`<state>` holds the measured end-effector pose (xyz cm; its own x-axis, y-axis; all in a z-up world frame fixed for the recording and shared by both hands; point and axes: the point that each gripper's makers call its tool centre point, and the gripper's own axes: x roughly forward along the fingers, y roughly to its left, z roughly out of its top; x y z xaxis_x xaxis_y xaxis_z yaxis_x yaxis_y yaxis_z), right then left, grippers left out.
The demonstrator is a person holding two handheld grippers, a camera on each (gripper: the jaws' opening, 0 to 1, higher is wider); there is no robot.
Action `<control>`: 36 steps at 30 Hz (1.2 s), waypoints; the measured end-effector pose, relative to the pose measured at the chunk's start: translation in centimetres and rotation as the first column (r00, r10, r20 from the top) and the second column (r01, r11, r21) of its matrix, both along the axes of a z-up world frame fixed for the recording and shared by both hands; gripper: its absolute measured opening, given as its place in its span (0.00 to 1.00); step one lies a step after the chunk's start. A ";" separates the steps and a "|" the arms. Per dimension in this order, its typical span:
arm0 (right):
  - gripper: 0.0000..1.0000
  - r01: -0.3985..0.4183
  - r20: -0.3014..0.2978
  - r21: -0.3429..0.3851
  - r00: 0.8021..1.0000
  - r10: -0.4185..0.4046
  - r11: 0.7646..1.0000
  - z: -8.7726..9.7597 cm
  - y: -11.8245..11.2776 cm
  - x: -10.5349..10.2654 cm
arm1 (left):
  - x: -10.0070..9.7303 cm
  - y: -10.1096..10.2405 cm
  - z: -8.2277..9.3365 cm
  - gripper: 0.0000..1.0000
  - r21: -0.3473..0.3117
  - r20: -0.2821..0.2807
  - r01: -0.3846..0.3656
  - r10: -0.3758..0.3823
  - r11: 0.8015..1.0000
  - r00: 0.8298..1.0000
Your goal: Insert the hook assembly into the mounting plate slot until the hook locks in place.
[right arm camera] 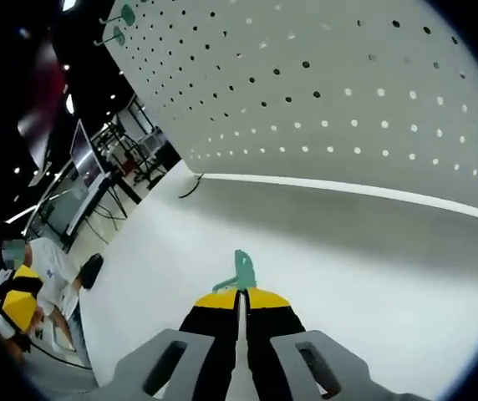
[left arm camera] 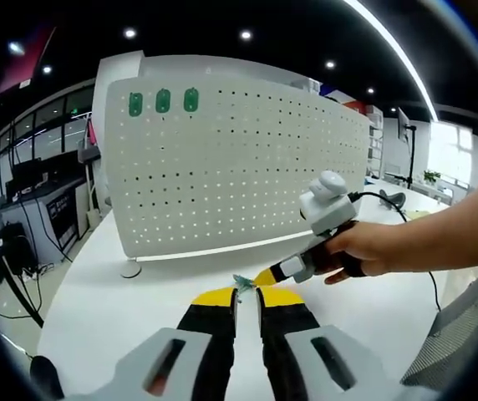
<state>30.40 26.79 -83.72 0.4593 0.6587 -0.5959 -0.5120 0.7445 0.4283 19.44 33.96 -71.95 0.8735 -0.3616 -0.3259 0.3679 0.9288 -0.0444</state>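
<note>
**Green hook gripped before white pegboard**

While both grippers sit low over the white table [left arm camera: 97,309], the items stand as follows.

Right gripper [right arm camera: 241,294]: in the right gripper view, black jaws with yellow tips, drawn together with only a thin line between them. They are clamped on the green hook [right arm camera: 243,271], which juts up from the tips, its bent end leaning toward the left of that view. The hook is in the air, well apart from the board.

Left gripper [left arm camera: 247,294]: in the left gripper view, same black and yellow build, jaws standing a little apart with a narrow gap. A small teal piece shows just at the tips; whether the jaws touch it cannot be told. The other gripper enters from the right, held in a person's hand [left arm camera: 364,251], its yellow tip meeting the same spot.

Pegboard [left arm camera: 239,159]: white perforated panel, upright on the table, curved by the lens. Three green hooks [left arm camera: 163,101] sit side by side in its upper left corner in the left gripper view. In the right gripper view the board rises close ahead.

Background: office desks, monitors, ceiling spotlights, a black cable [left arm camera: 394,199] trailing on the table to the right. A seated person [right arm camera: 51,276] in a white shirt sits at the left edge of the right gripper view.
</note>
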 end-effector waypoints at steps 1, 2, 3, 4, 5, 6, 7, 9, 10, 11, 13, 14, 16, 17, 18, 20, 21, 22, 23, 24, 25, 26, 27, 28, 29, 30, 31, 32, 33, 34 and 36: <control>0.01 -0.003 0.005 0.005 1.000 0.003 1.000 0.1 0.0 0.0 | 0.0 0.0 0.0 0.10 0.000 0.000 0.001 -0.001 1.000 1.000; 0.01 -0.011 0.018 0.002 1.000 0.010 1.000 0.2 0.1 0.0 | 0.0 0.0 0.0 0.10 0.000 -0.001 0.002 -0.002 1.000 1.000; 0.03 -0.021 0.040 -0.005 0.999 0.021 1.000 0.4 0.1 0.0 | 0.0 0.0 0.0 0.10 0.000 0.000 0.002 -0.002 1.000 1.000; 0.07 -0.023 0.045 -0.007 0.999 0.023 1.000 0.5 0.2 -0.1 | 0.0 0.0 0.0 0.10 0.000 0.000 0.002 -0.002 1.000 1.000; 0.09 -0.036 0.062 -0.015 0.997 0.036 0.999 0.7 0.3 -0.2 | 0.0 -0.1 0.0 0.10 -0.001 0.000 0.003 -0.003 1.000 1.000; 0.09 -0.049 0.079 -0.033 0.996 0.051 0.998 0.7 0.2 -0.2 | 0.0 -0.1 0.0 0.10 -0.001 0.000 0.004 -0.004 1.000 1.000; 0.10 -0.065 0.124 -0.079 0.990 0.075 0.995 0.8 0.0 -0.1 | -0.1 -0.1 0.0 0.10 -0.001 -0.001 0.004 -0.004 1.000 1.000; 0.11 -0.083 0.164 -0.136 0.981 0.105 0.987 0.7 -0.2 -0.1 | -0.1 -0.1 0.1 0.10 0.000 0.000 0.006 -0.006 1.000 1.000; 0.12 -0.089 0.176 -0.157 0.977 0.116 0.984 0.6 -0.2 -0.2 | -0.1 -0.2 0.1 0.10 0.000 0.000 0.006 -0.006 1.000 1.000; 0.12 -0.093 0.185 -0.179 0.975 0.127 0.979 0.5 -0.3 -0.3 | -0.1 -0.2 0.1 0.10 -0.001 -0.001 0.007 -0.007 1.000 1.000; 0.14 -0.103 0.205 -0.224 0.967 0.150 0.969 0.1 -0.4 -0.4 | -0.1 -0.2 0.1 0.10 -0.001 -0.002 0.008 -0.008 1.000 1.000; 0.14 -0.107 0.207 -0.235 0.965 0.158 0.966 -0.1 -0.2 -0.6 | -0.1 -0.2 0.0 0.10 -0.001 -0.002 0.009 -0.009 1.000 1.000; 0.15 -0.111 0.206 -0.239 0.965 0.162 0.965 -0.4 0.0 -0.8 | -0.1 -0.3 0.0 0.09 0.000 -0.003 0.011 -0.011 1.000 1.000; 0.15 -0.111 0.206 -0.238 0.965 0.162 0.965 -0.4 0.1 -0.9 | -0.1 -0.3 0.0 0.09 0.001 -0.003 0.012 -0.012 1.000 1.000; 0.15 -0.104 0.200 -0.231 0.968 0.152 0.967 -0.4 0.1 -0.8 | -0.1 -0.3 0.0 0.09 0.001 -0.003 0.012 -0.012 1.000 1.000; 0.16 -0.095 0.200 -0.235 0.969 0.144 0.967 -0.6 0.2 -0.6 | -0.1 -0.3 0.0 0.09 0.000 -0.004 0.011 -0.011 1.000 1.000; 0.16 -0.093 0.201 -0.237 0.969 0.142 0.967 -0.7 0.2 -0.5 | -0.1 -0.2 0.0 0.09 0.000 -0.004 0.010 -0.010 1.000 1.000; 0.16 -0.089 0.201 -0.238 0.970 0.139 0.967 -0.8 0.2 -0.3 | -0.1 -0.2 0.0 0.09 -0.001 -0.004 0.010 -0.010 1.000 1.000; 0.16 -0.087 0.198 -0.241 0.971 0.137 0.967 -0.9 0.2 -0.3 | -0.1 -0.2 -0.1 0.09 -0.001 -0.003 0.009 -0.009 1.000 1.000; 0.17 -0.082 0.193 -0.238 0.972 0.130 0.968 -1.1 0.3 -0.3 | -0.2 -0.2 -0.1 0.09 -0.001 -0.003 0.009 -0.009 1.000 1.000; 0.17 -0.081 0.193 -0.236 0.973 0.128 0.968 -1.1 0.3 -0.3 | -0.2 -0.1 0.0 0.09 -0.001 -0.003 0.009 -0.009 1.000 1.000; 0.17 -0.077 0.191 -0.231 0.974 0.122 0.970 -1.2 0.4 -0.2 | -0.2 -0.1 0.0 0.09 -0.001 -0.003 0.009 -0.009 1.000 1.000; 0.17 -0.076 0.192 -0.232 0.974 0.122 0.970 -1.3 0.5 -0.1 | -0.2 -0.1 0.0 0.09 -0.001 -0.003 0.009 -0.009 1.000 1.000; 0.17 -0.075 0.197 -0.243 0.972 0.125 0.967 -1.5 0.6 -0.1 | -0.2 -0.1 0.0 0.09 -0.001 -0.003 0.009 -0.009 1.000 1.000; 0.17 -0.076 0.201 -0.249 0.971 0.129 0.965 -1.5 0.7 0.0 | -0.3 -0.1 0.0 0.09 -0.002 -0.004 0.008 -0.008 1.000 1.000; 0.16 -0.076 0.203 -0.255 0.970 0.130 0.964 -1.5 0.7 -0.1 | -0.2 -0.1 0.0 0.09 -0.002 -0.005 0.008 -0.008 1.000 1.000; 0.15 -0.079 0.210 -0.264 0.968 0.137 0.961 -1.5 0.6 0.0 | -0.2 -0.1 -0.1 0.09 -0.003 -0.006 0.007 -0.007 1.000 1.000; 0.14 -0.080 0.217 -0.268 0.966 0.141 0.960 -1.5 0.5 0.0 | -0.2 -0.1 -0.1 0.09 -0.003 -0.006 0.006 -0.006 1.000 1.000; 0.12 -0.082 0.221 -0.275 0.964 0.145 0.958 -1.5 0.5 0.1 | -0.2 -0.1 0.0 0.09 -0.003 -0.006 0.006 -0.006 1.000 1.000; 0.11 -0.084 0.228 -0.286 0.962 0.153 0.955 -1.5 0.4 0.2 | -0.2 -0.1 0.0 0.09 -0.004 -0.005 0.005 -0.005 1.000 1.000; 0.08 -0.088 0.230 -0.292 0.960 0.159 0.952 -1.5 0.2 0.2 | -0.2 -0.1 -0.1 0.09 -0.005 -0.007 0.006 -0.006 1.000 1.000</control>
